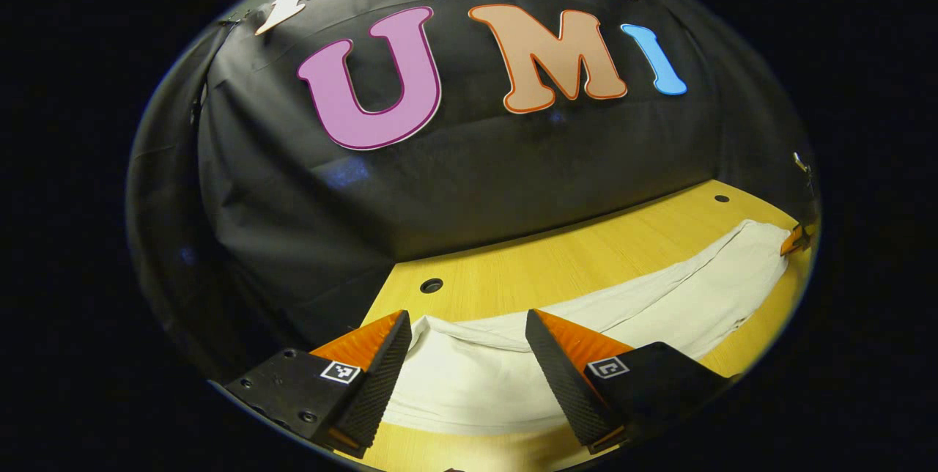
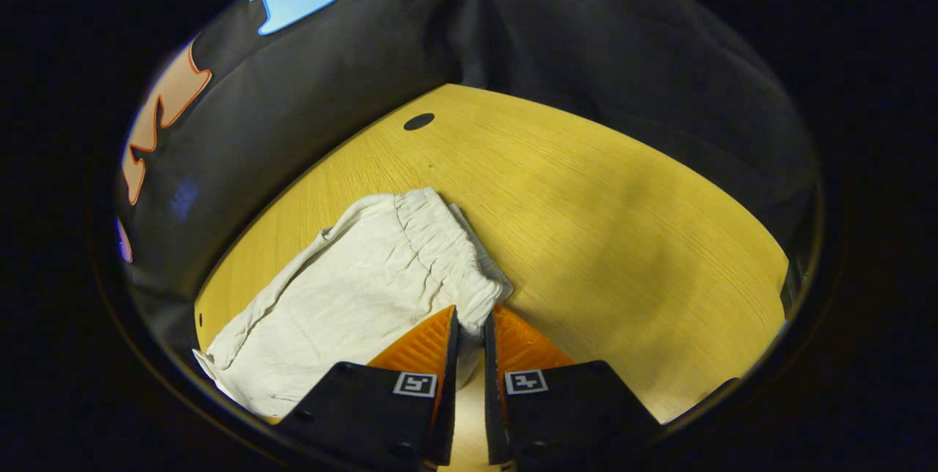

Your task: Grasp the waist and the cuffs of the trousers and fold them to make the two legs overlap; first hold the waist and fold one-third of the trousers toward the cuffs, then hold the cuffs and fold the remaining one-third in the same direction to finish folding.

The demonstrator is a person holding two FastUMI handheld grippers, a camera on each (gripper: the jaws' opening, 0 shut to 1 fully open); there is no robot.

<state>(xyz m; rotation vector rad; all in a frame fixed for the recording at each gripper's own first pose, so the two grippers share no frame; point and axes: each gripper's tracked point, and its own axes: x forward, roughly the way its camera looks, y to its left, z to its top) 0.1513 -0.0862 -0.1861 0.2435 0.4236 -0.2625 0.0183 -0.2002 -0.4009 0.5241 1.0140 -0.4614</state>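
Nearest the right hand-held gripper (image 2: 469, 329), its two fingers stood almost together, pinched on the gathered elastic waist (image 2: 447, 256) of the white trousers (image 2: 352, 296). That grip on the waistband's near corner looked meant to hold this end ready for lifting over toward the cuffs. Ahead and to its left, the cloth ran away flat across the surface (image 2: 586, 223).

The left hand-held gripper (image 1: 465, 366) had its fingers spread well apart, straddling the cuff end (image 1: 469, 377) of the trousers without pressing on it; the fabric lay between and just under them. Probably it was lined up to close on the cuffs, so that both ends could be carried together. Beyond it the legs stretched to the far right, where the other hand-held gripper's tip touched the cloth.

The surface was pale wood grain with small dark round holes (image 2: 419, 121), one ahead of each hand-held gripper. Farther off, black cloth (image 2: 586, 39) draped the booth's walls.
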